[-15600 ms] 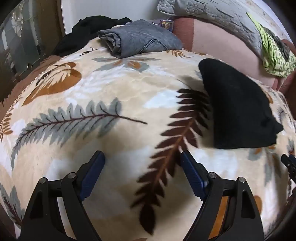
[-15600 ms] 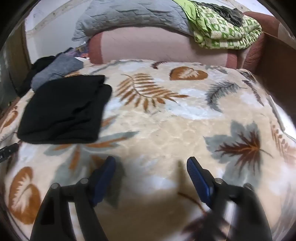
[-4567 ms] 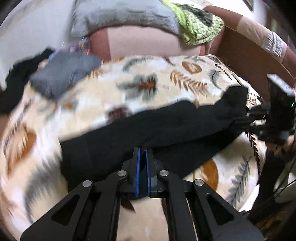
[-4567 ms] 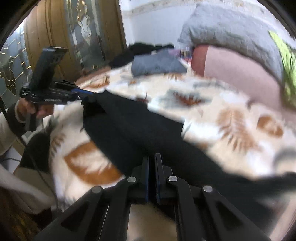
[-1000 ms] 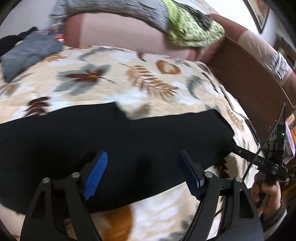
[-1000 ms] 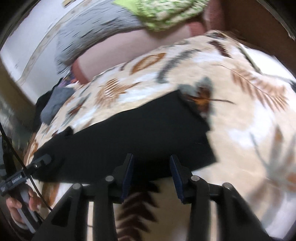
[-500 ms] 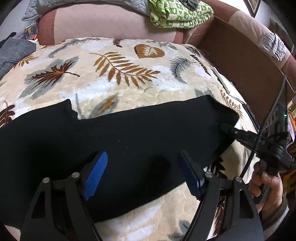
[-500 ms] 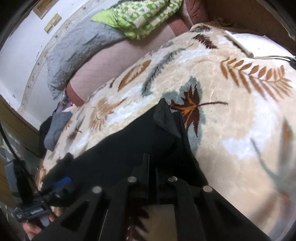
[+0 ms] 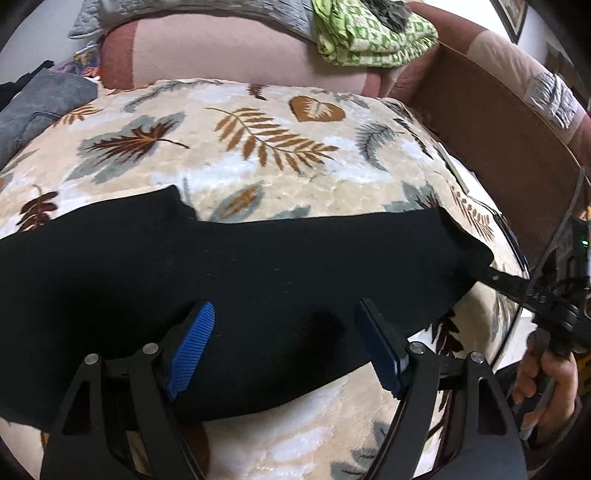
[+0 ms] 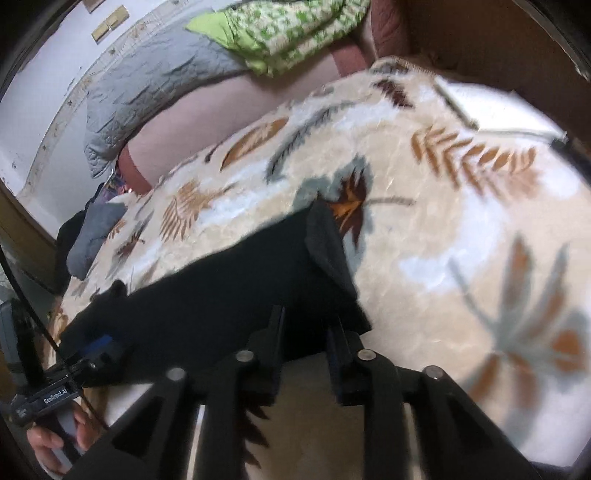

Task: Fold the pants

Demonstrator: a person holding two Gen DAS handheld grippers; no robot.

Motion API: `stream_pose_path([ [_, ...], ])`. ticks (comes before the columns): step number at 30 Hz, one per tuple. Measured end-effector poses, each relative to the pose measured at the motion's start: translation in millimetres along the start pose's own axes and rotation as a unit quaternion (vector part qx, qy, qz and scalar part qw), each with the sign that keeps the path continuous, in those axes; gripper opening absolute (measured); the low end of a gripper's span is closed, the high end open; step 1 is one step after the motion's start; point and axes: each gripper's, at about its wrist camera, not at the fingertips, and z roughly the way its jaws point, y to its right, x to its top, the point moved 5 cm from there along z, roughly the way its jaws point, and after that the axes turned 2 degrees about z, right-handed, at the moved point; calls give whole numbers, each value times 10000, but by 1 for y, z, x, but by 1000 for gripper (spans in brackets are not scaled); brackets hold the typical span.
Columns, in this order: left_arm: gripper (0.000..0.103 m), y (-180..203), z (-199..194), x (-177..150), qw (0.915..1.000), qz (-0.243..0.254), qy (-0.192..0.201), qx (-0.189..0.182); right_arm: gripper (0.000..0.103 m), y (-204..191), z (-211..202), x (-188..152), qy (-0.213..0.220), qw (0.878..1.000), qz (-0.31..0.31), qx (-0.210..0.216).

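Observation:
The black pants (image 9: 258,266) lie stretched flat across the leaf-patterned blanket (image 9: 258,147). My left gripper (image 9: 284,339) is open, empty, and hovers over the near edge of the pants. In the right wrist view the pants (image 10: 221,295) run to the left, and my right gripper (image 10: 306,332) stands partly open at their end, the jaws a small gap apart beside a folded-up flap of the hem (image 10: 325,240). The right gripper also shows in the left wrist view (image 9: 517,288) at the pants' right end. The left gripper shows in the right wrist view (image 10: 96,347).
A grey folded garment (image 9: 33,107) and dark clothes lie at the back left. A pink bolster (image 9: 221,51), a grey quilt and a green patterned blanket (image 9: 369,33) lie at the back. A brown wooden bed frame (image 9: 498,140) runs along the right.
The pants were picked up folded, spread out and laid flat. In the last half second my right gripper went from shut on the hem to partly open. The left gripper stayed open.

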Motion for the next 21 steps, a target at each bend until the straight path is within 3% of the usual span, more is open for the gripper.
stream_pose_path([
  [2, 79, -3, -5, 0, 10000, -24, 51, 65, 33, -2, -8, 3, 109, 9999, 56, 51],
  [9, 79, -16, -26, -1, 9989, 1, 282, 384, 34, -30, -11, 7, 148, 9988, -340, 315],
  [13, 79, -28, -39, -5, 9975, -14, 392, 590, 51, -53, 2, 3, -19, 9971, -635, 426],
  [21, 79, -69, -58, -16, 9938, -330, 507, 936, 51, -74, 28, 0, -198, 9945, -991, 283],
])
